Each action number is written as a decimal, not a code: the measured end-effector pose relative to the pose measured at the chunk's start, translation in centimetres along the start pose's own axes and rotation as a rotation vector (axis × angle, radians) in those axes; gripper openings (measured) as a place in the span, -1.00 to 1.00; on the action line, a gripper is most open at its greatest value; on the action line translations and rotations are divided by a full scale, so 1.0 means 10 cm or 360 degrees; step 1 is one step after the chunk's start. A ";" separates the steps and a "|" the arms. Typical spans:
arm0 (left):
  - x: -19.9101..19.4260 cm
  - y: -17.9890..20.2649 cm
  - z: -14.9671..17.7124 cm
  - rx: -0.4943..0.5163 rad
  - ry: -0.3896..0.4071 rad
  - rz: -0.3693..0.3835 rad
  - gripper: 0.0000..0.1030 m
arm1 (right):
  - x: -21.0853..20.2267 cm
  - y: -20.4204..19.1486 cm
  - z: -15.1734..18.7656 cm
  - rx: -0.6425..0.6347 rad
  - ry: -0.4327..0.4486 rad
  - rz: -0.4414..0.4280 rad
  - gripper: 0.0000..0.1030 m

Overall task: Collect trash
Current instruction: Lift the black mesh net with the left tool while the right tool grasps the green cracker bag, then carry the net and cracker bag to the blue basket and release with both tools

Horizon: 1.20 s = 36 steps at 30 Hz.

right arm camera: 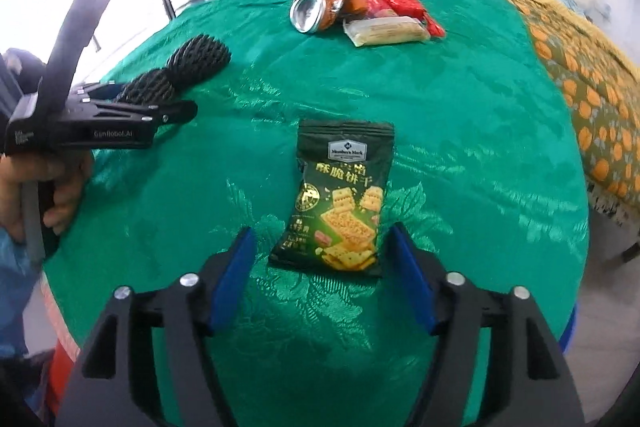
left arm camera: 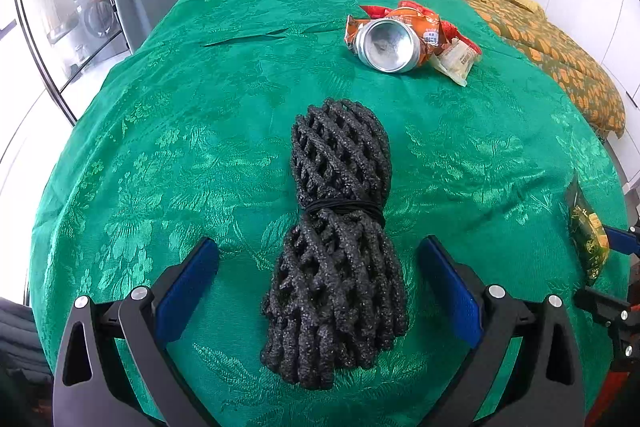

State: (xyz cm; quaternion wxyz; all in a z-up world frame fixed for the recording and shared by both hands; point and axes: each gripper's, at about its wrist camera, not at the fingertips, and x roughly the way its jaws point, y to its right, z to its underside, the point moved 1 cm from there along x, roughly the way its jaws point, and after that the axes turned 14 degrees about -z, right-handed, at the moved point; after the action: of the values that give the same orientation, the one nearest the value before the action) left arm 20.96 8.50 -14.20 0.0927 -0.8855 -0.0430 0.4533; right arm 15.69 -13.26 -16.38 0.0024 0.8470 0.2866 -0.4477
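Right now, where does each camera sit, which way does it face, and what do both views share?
Left wrist: on the left hand-held gripper, angled down at the black foam mesh bundle; open blue-padded fingers show.
Right wrist: on the right hand-held gripper, angled down at the dark green cracker packet; the left gripper and the hand holding it show.
Shared: bundle, packet, crushed silver can, green cloth.

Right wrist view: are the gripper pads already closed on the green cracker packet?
No. The right gripper is open, its blue pads standing apart on either side of the green cracker packet, which lies flat on the green cloth.
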 end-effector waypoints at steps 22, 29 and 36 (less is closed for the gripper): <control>-0.19 -0.04 0.07 0.0004 -0.0001 0.0160 -0.17 | -0.06 0.13 -0.07 0.0202 0.0010 0.0008 -0.02; -0.45 0.02 0.19 -0.0016 0.0026 0.0266 -0.29 | -0.30 0.09 0.01 0.0209 0.0100 -0.0044 -0.10; -0.65 0.41 0.29 0.0049 0.0031 0.0319 -0.29 | -0.32 0.15 0.20 0.0179 0.0026 -0.0021 -0.10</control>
State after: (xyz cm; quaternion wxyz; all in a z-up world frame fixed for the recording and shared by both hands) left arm 14.76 3.78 -11.57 0.0608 -0.8881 0.0537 0.4524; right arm 13.48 -16.61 -15.53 -0.0504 0.8475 0.2668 -0.4562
